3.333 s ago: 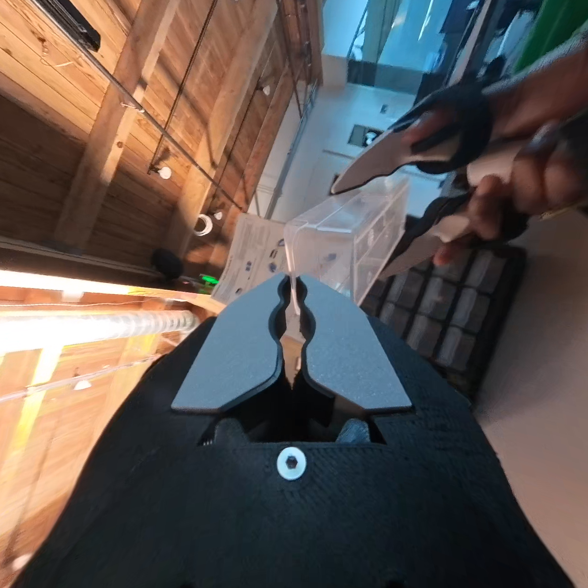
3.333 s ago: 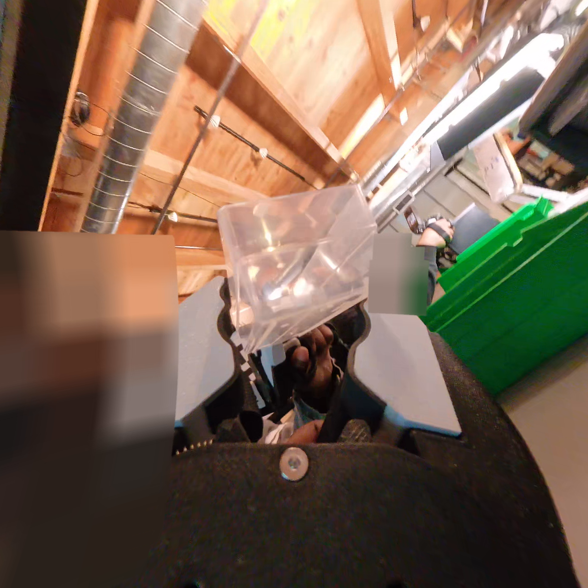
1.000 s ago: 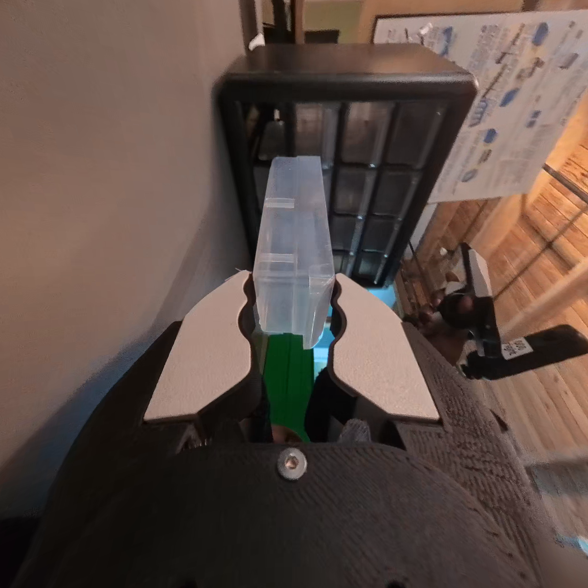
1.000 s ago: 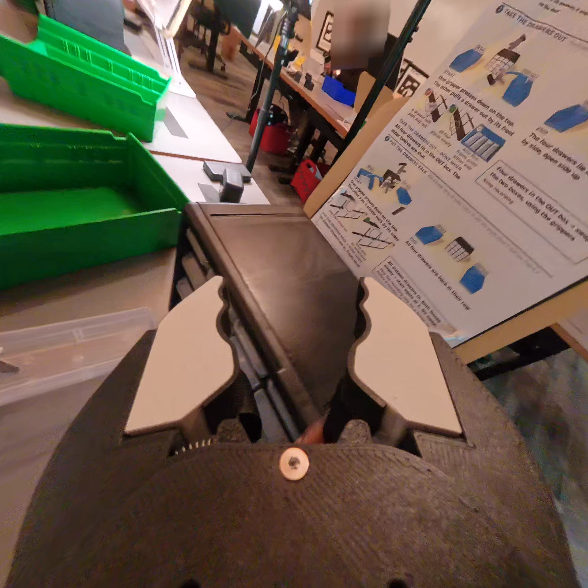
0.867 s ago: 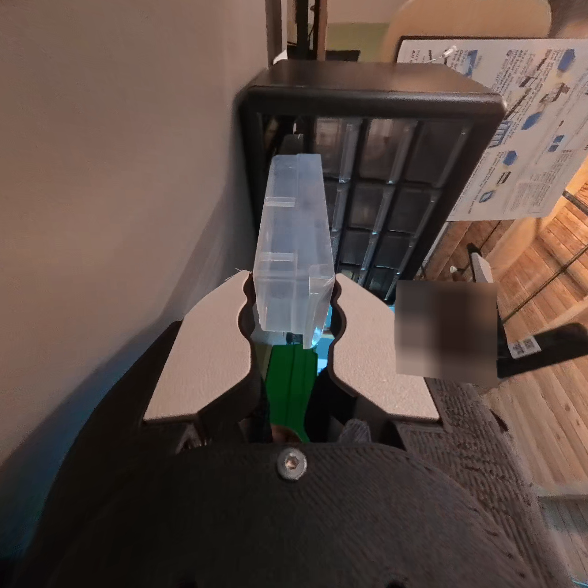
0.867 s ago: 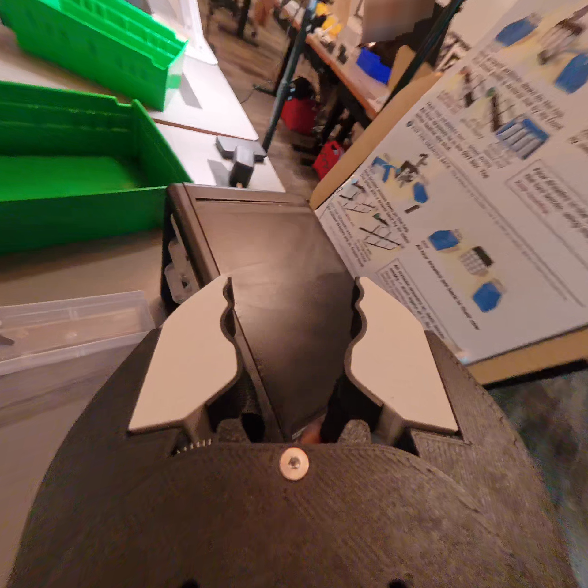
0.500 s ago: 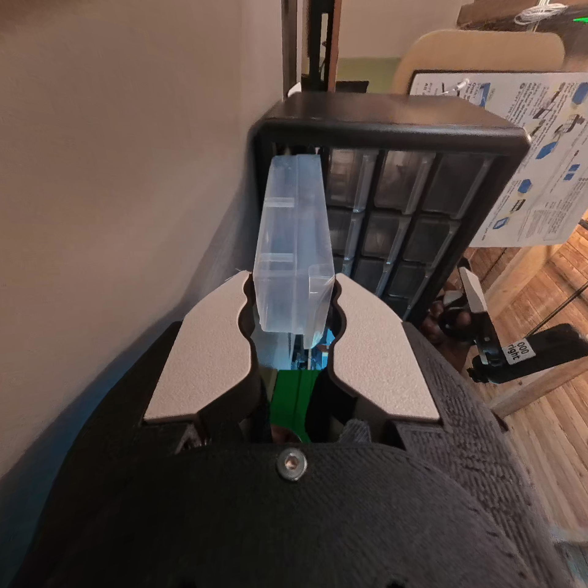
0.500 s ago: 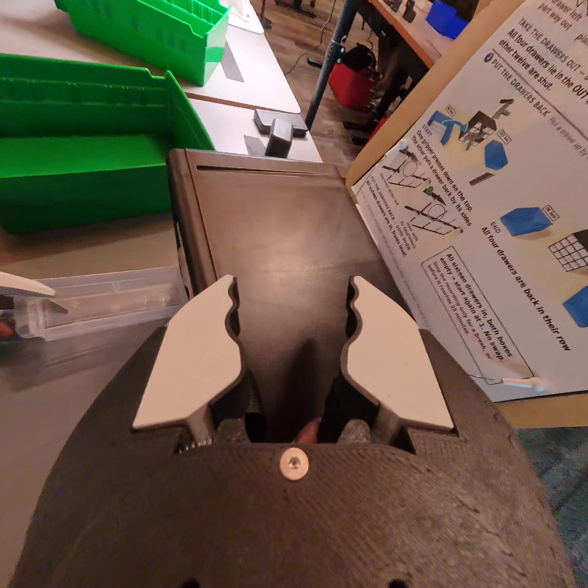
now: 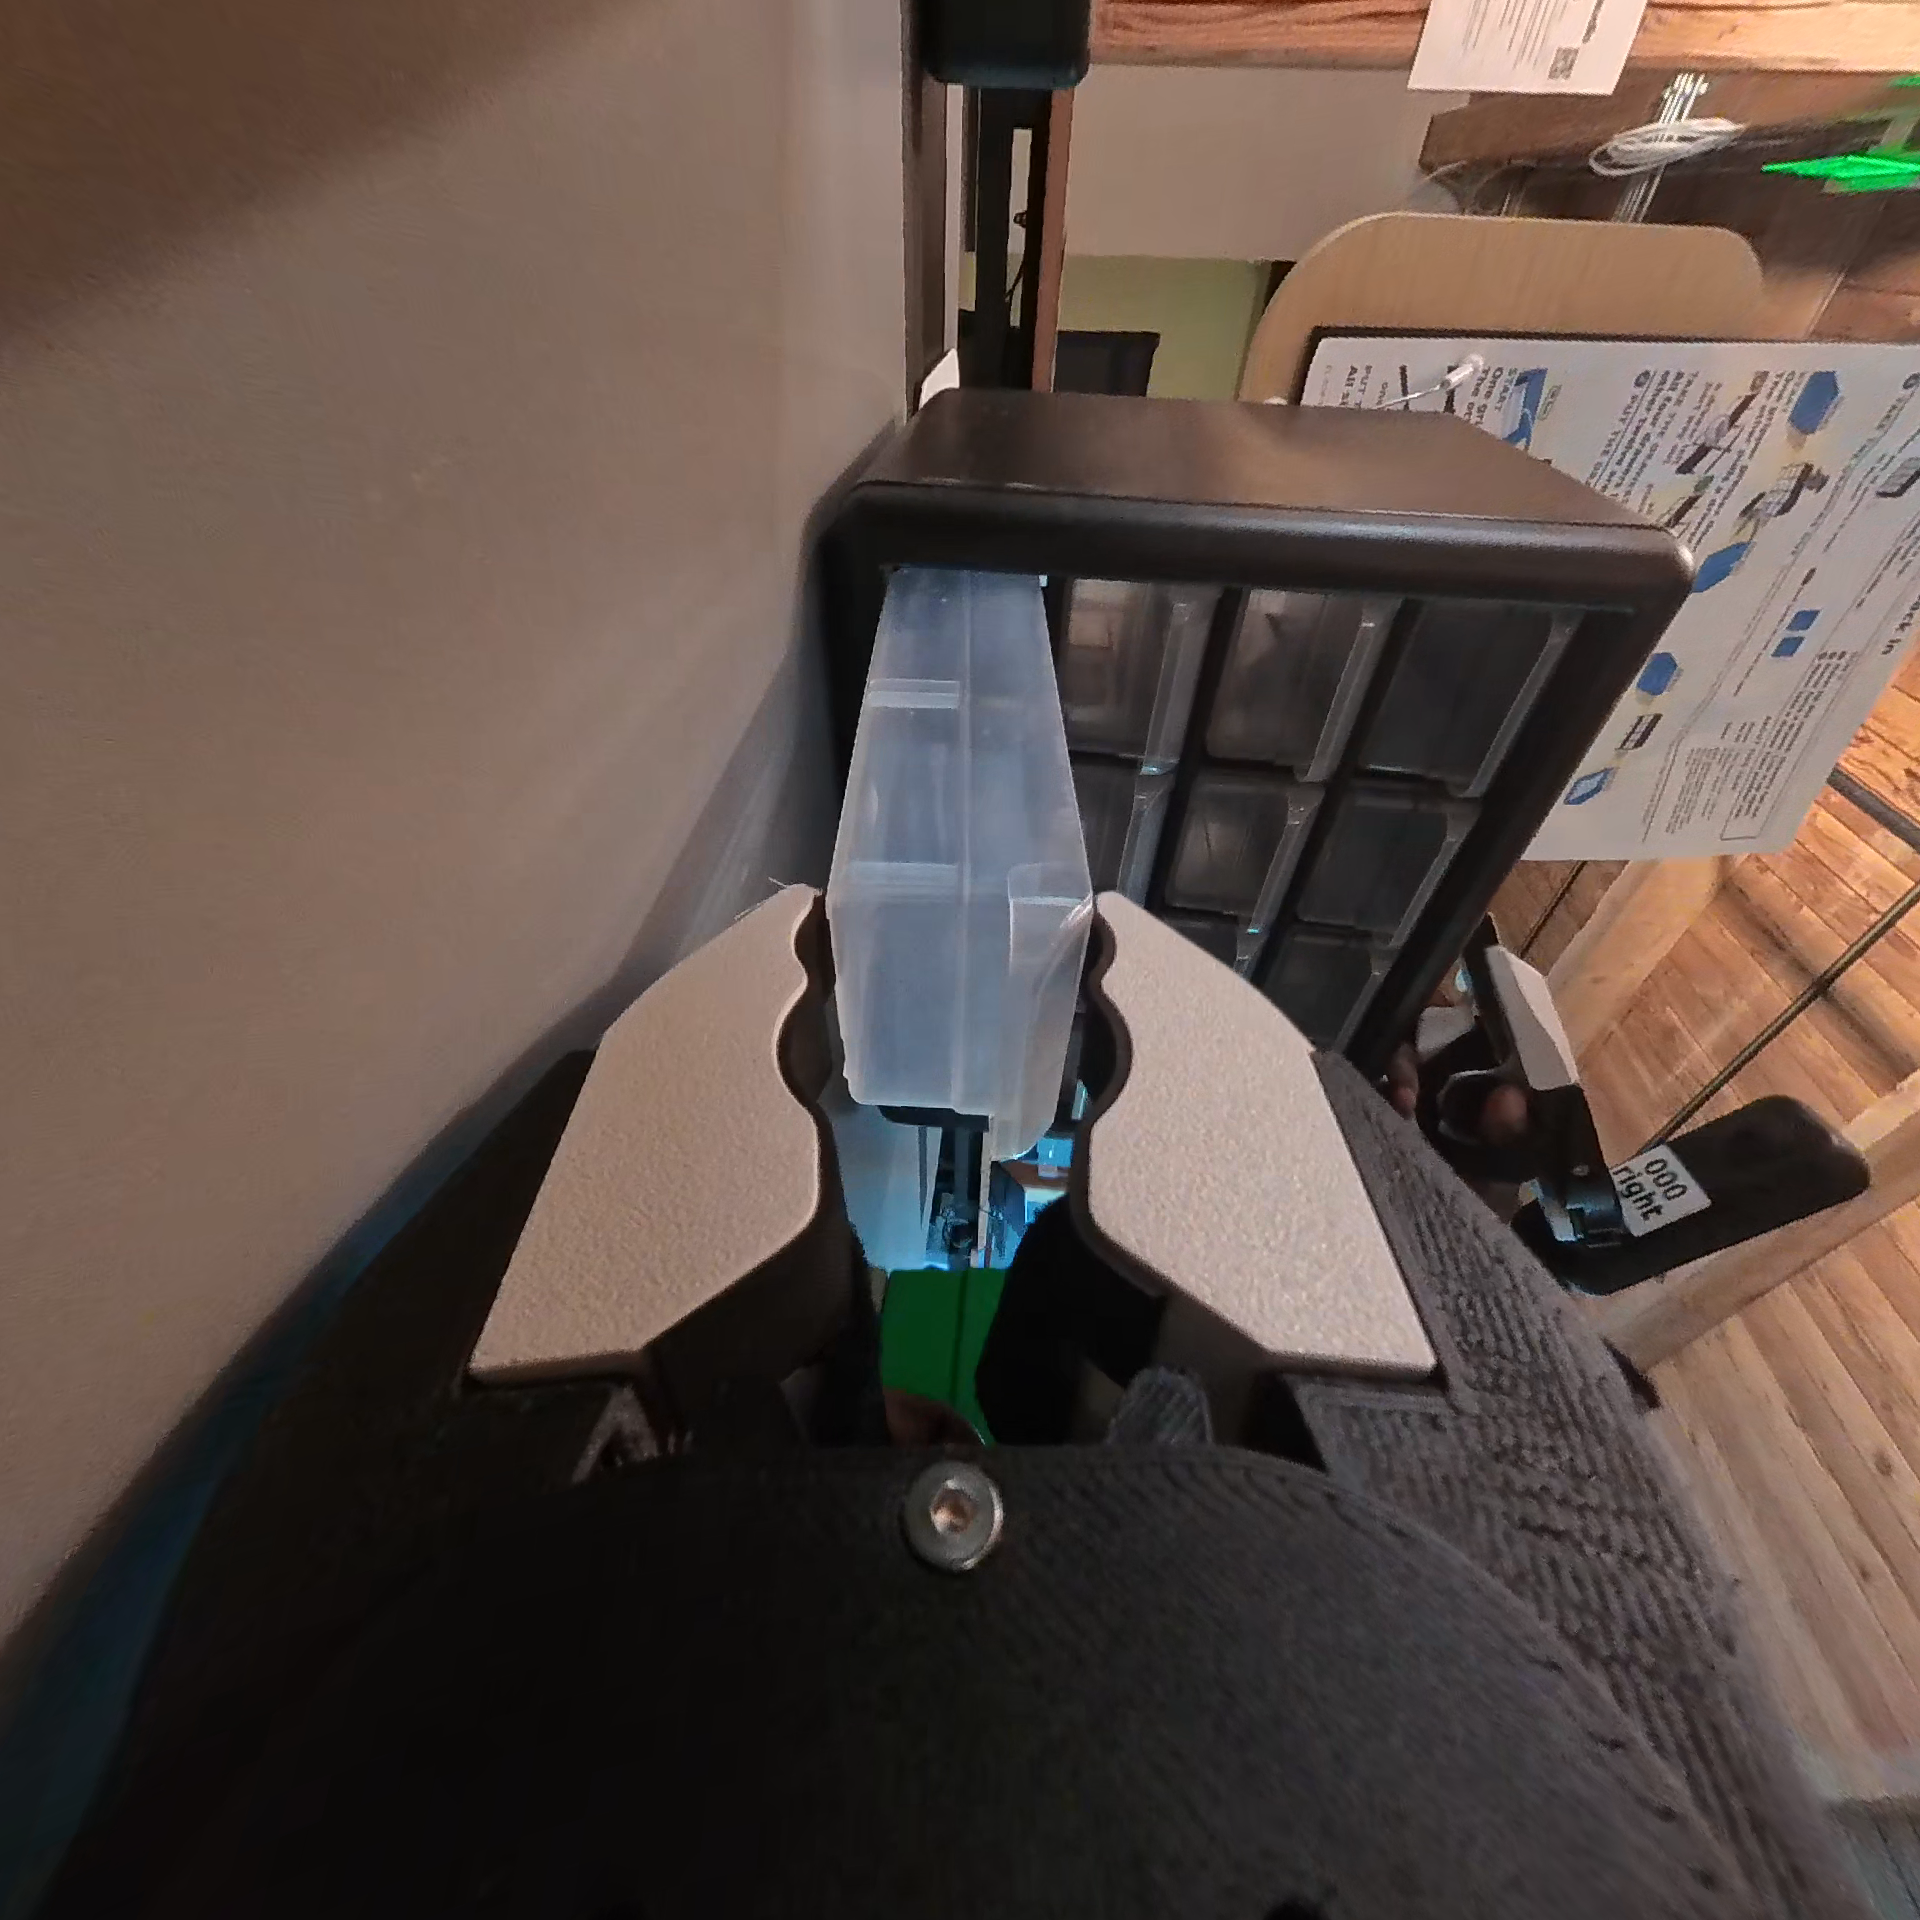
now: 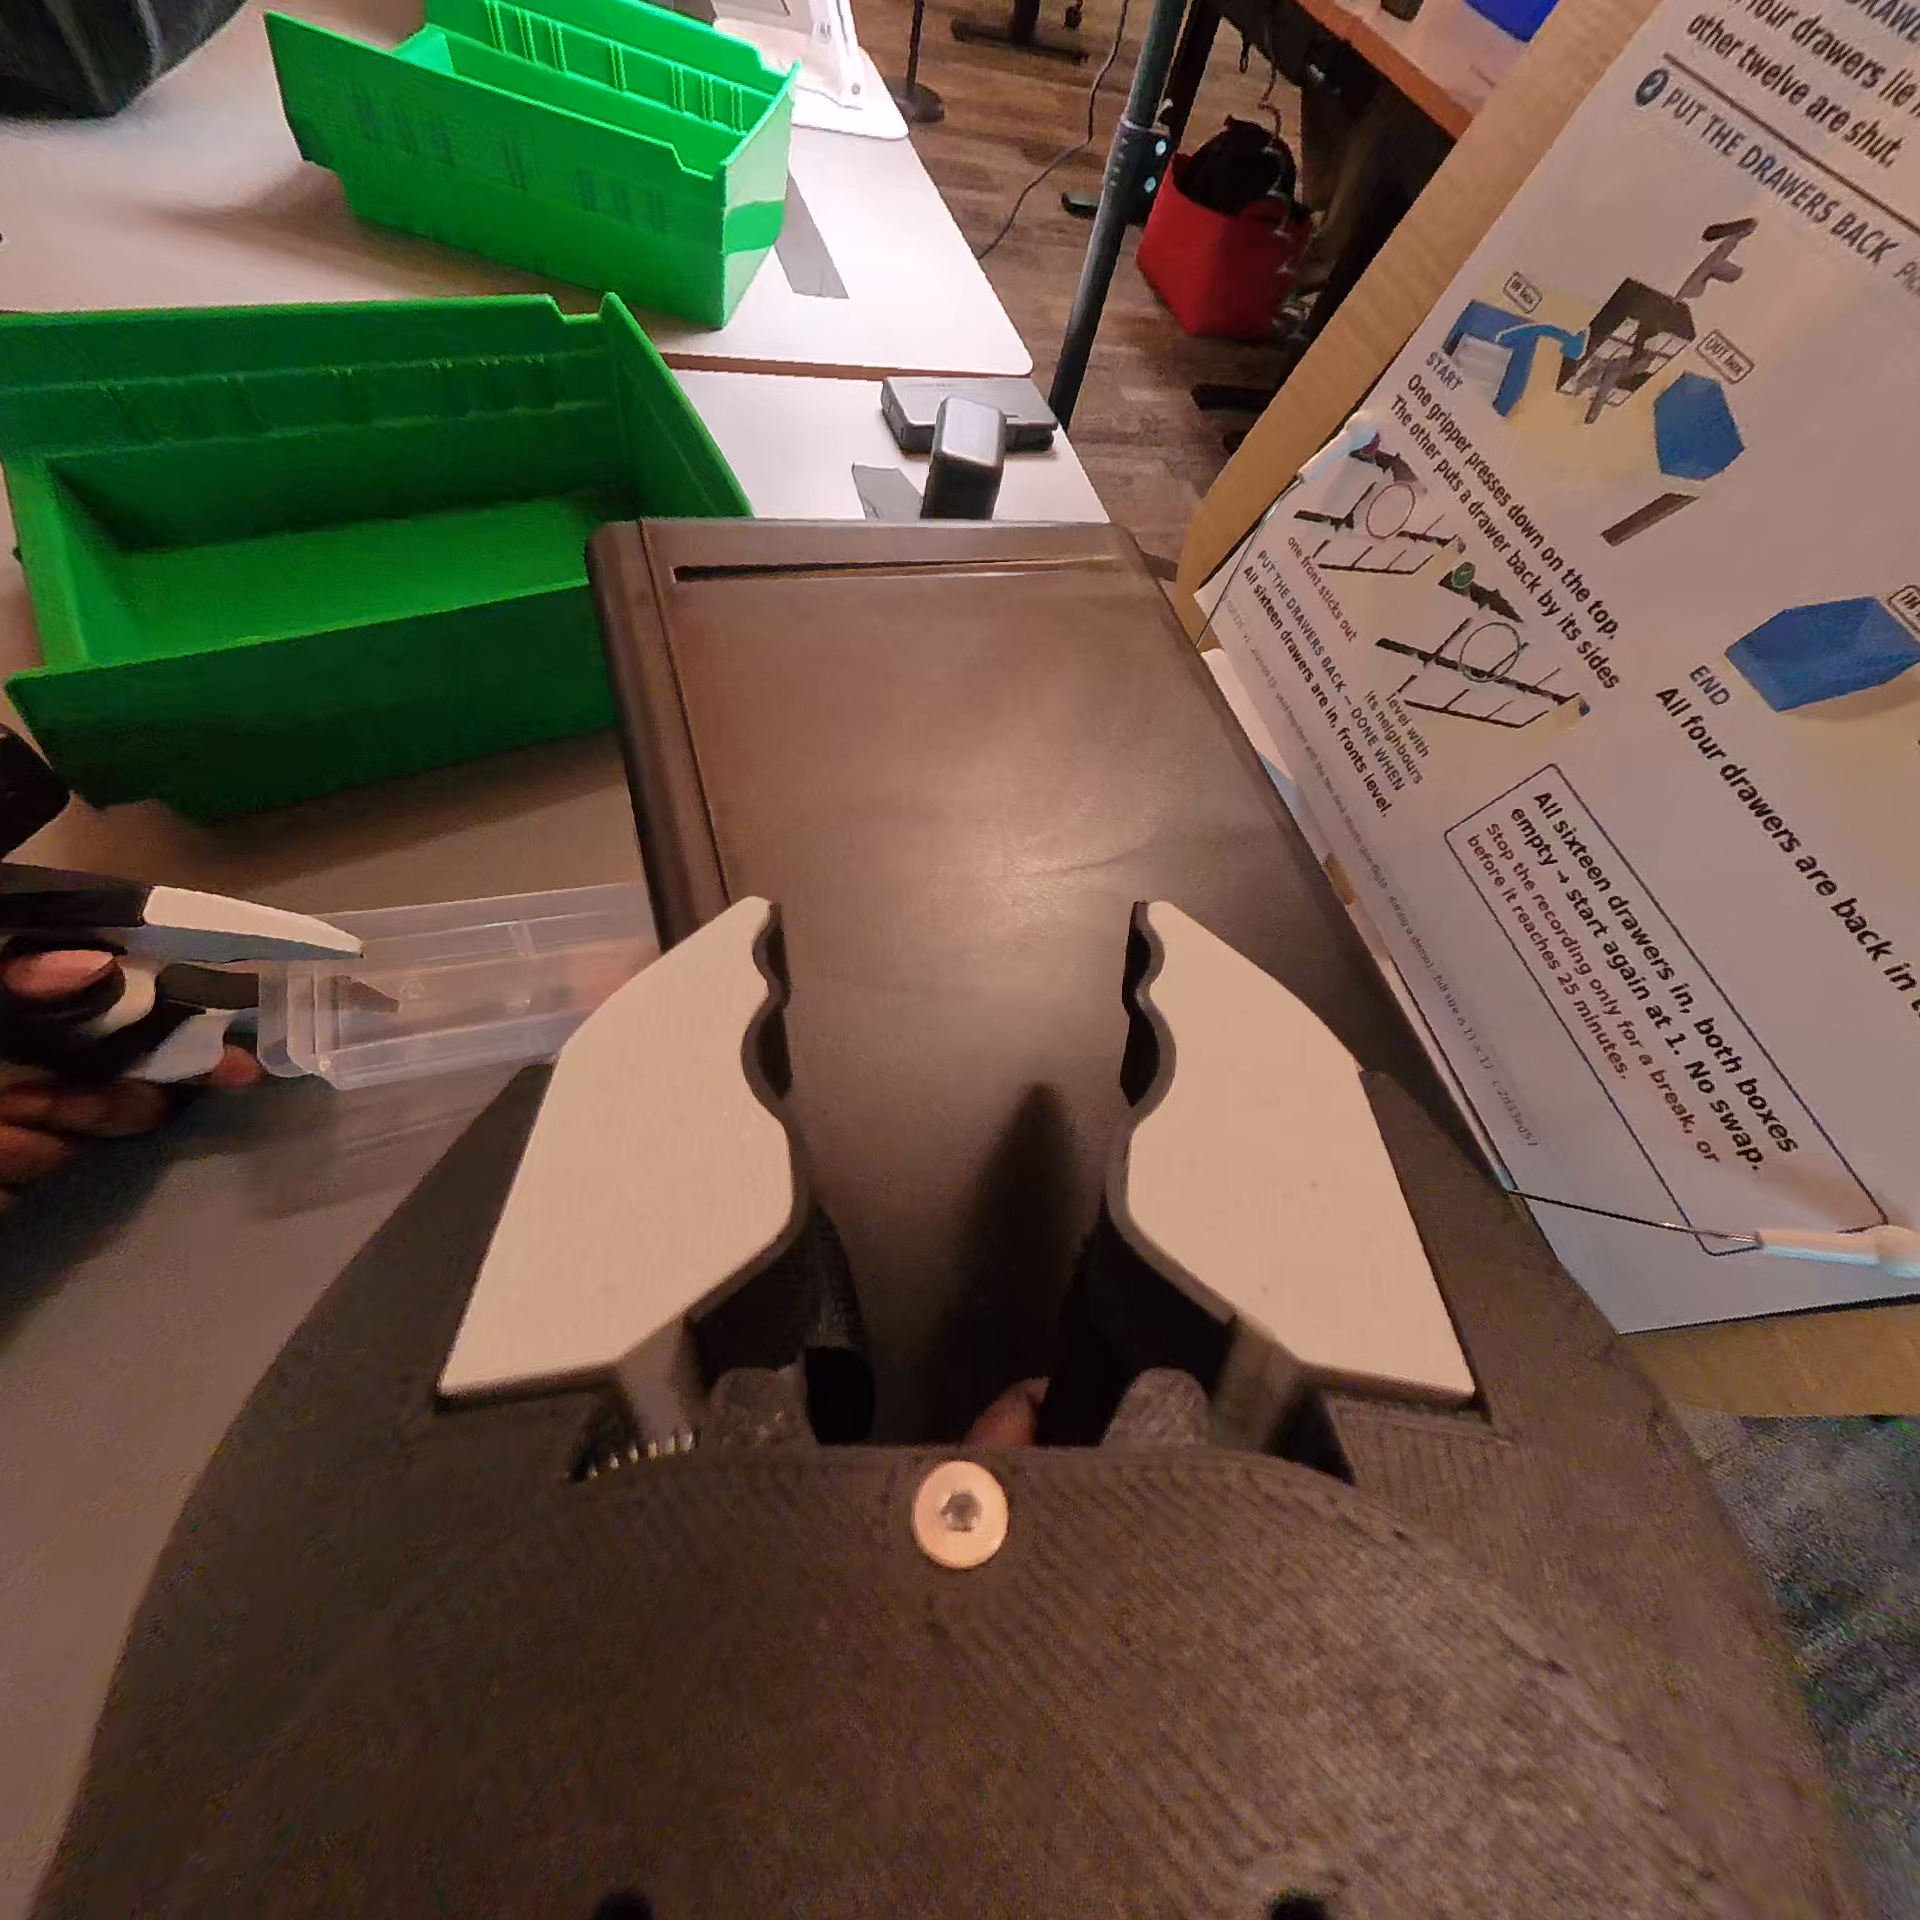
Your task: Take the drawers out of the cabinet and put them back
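The black cabinet (image 9: 1247, 530) holds several clear drawers. My left gripper (image 9: 956, 914) is shut on the sides of a clear drawer (image 9: 956, 831). The drawer's far end is at the mouth of the corner slot nearest the table. In the right wrist view the same drawer (image 10: 468, 977) lies level at the cabinet's front edge, with the left gripper (image 10: 301, 1003) on its near end. My right gripper (image 10: 956, 914) is open and empty over the cabinet top (image 10: 935, 727). It also shows in the left wrist view (image 9: 1527, 1039) at the cabinet's top side.
Two green bins (image 10: 312, 582) (image 10: 540, 156) stand on the table beyond the cabinet. A printed poster (image 10: 1662, 623) leans right beside the cabinet. A small black device (image 10: 966, 436) lies behind the cabinet. The beige table top (image 9: 416, 623) runs beside the drawer.
The right gripper let go of the drawer and moved over the cabinet top. The left gripper carried the drawer forward, so its far end now reaches the corner slot.
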Demonstrator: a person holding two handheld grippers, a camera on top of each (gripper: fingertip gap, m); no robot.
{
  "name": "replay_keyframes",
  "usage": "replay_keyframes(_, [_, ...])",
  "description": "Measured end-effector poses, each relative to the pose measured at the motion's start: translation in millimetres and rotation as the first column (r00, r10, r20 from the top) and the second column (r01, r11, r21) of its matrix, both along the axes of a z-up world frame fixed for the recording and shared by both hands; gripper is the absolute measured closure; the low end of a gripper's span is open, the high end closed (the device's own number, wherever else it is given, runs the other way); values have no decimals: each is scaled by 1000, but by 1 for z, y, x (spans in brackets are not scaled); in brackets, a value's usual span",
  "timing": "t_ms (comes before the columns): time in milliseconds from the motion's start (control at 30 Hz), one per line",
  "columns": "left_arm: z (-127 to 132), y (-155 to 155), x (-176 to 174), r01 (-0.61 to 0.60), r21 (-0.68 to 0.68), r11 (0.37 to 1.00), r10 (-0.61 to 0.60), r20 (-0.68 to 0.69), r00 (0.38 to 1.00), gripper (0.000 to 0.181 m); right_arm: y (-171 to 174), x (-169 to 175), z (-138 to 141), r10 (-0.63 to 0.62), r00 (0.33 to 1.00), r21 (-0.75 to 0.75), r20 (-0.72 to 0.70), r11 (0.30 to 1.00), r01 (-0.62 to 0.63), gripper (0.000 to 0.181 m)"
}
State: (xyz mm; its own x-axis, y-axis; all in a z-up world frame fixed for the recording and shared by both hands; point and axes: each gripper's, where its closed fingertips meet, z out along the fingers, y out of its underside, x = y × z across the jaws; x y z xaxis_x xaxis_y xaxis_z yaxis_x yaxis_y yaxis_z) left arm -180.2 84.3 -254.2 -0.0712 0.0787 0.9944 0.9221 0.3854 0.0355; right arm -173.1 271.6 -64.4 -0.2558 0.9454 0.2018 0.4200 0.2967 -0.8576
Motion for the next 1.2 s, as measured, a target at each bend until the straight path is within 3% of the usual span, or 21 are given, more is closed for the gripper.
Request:
replay_keyframes(367, [4,3,0,-25,-69,997,24,-22,999,136,-2,-1,-10,10,997,0,78,1000,-10,119])
replay_keyframes(767, [6,-3,-7,-69,-84,994,73,54,996,136,-11,2,-21,76,982,-11,171,997,-75,120])
replay_keyframes(1200, [10,34,-14,-39,-136,990,42,17,999,136,-21,4,-29,142,962,5,233,989,-147,124])
